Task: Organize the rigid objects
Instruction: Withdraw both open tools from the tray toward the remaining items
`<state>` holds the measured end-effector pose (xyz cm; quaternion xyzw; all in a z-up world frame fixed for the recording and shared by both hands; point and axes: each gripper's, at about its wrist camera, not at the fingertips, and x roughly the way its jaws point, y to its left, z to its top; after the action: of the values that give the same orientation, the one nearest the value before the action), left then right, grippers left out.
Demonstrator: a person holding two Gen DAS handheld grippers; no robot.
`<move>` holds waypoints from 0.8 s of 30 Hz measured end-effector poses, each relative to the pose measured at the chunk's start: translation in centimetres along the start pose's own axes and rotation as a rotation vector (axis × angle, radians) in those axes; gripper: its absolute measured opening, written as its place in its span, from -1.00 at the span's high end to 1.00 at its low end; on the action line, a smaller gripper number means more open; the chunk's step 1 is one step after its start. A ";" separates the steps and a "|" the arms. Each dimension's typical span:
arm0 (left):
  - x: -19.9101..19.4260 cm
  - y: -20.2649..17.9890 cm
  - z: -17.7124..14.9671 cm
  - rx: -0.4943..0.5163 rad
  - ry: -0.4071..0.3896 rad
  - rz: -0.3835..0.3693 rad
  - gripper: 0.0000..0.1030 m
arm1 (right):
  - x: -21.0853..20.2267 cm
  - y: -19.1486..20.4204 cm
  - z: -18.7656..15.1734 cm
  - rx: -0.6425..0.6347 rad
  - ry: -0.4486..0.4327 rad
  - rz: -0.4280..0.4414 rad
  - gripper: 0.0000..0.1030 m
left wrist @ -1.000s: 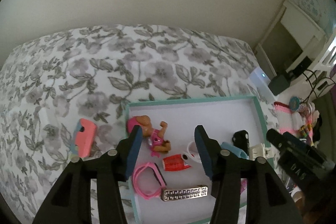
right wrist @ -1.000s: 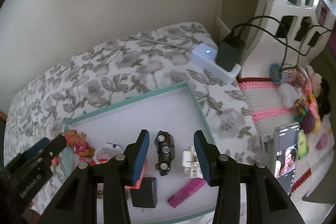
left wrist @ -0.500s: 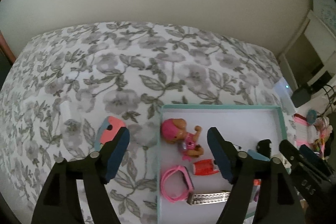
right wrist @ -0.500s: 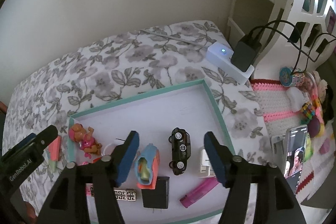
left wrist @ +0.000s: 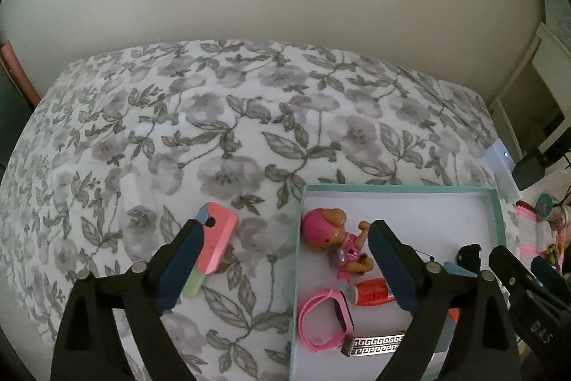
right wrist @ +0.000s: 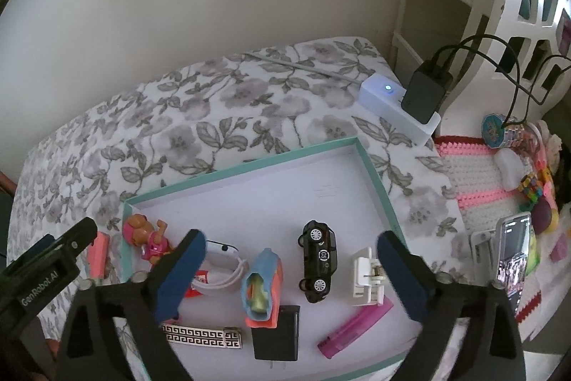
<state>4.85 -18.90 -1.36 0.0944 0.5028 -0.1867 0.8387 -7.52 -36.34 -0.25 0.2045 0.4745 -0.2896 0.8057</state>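
Observation:
A teal-rimmed white tray (right wrist: 374, 166) lies on the floral bedspread (left wrist: 249, 116). It holds a pink pup figure (left wrist: 333, 240), pink watch (left wrist: 323, 318), red item (left wrist: 371, 291), patterned silver bar (right wrist: 203, 336), blue-coral case (right wrist: 262, 284), black toy car (right wrist: 318, 259), white plug (right wrist: 365, 275), black charger (right wrist: 276, 332) and magenta stick (right wrist: 351, 324). A pink-coral block (left wrist: 214, 243) lies on the bedspread left of the tray. My left gripper (left wrist: 282, 266) is open, empty, above the tray's left edge. My right gripper (right wrist: 291, 274) is open, empty, above the tray.
A white power strip (right wrist: 396, 102) with a black adapter (right wrist: 426, 91) sits at the bed's far right corner. A crocheted mat (right wrist: 478, 174) with toys and a phone (right wrist: 510, 256) lie to the right. A small white charger (left wrist: 134, 199) rests on the bedspread at left.
My left gripper has moved left, from over the tray toward the pink-coral block, and opened wider. My right gripper has pulled back and opened wide; the blue-coral case now lies in the tray.

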 end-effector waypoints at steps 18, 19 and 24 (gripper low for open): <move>-0.6 4.4 1.1 -0.069 -0.040 0.000 -0.91 | 0.1 2.4 -0.2 -0.036 -0.001 0.025 -1.00; -0.7 4.9 1.2 -0.080 -0.040 0.002 -0.91 | 0.1 2.7 -0.2 -0.042 -0.001 0.030 -1.00; -0.7 8.7 1.6 -0.136 -0.035 0.019 -0.91 | 0.2 5.4 -0.5 -0.099 -0.003 0.053 -1.00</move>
<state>9.43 -11.41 -0.24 0.0384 0.4986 -0.1458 0.8536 -4.18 -32.02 -0.35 0.1767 0.4815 -0.2445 0.8229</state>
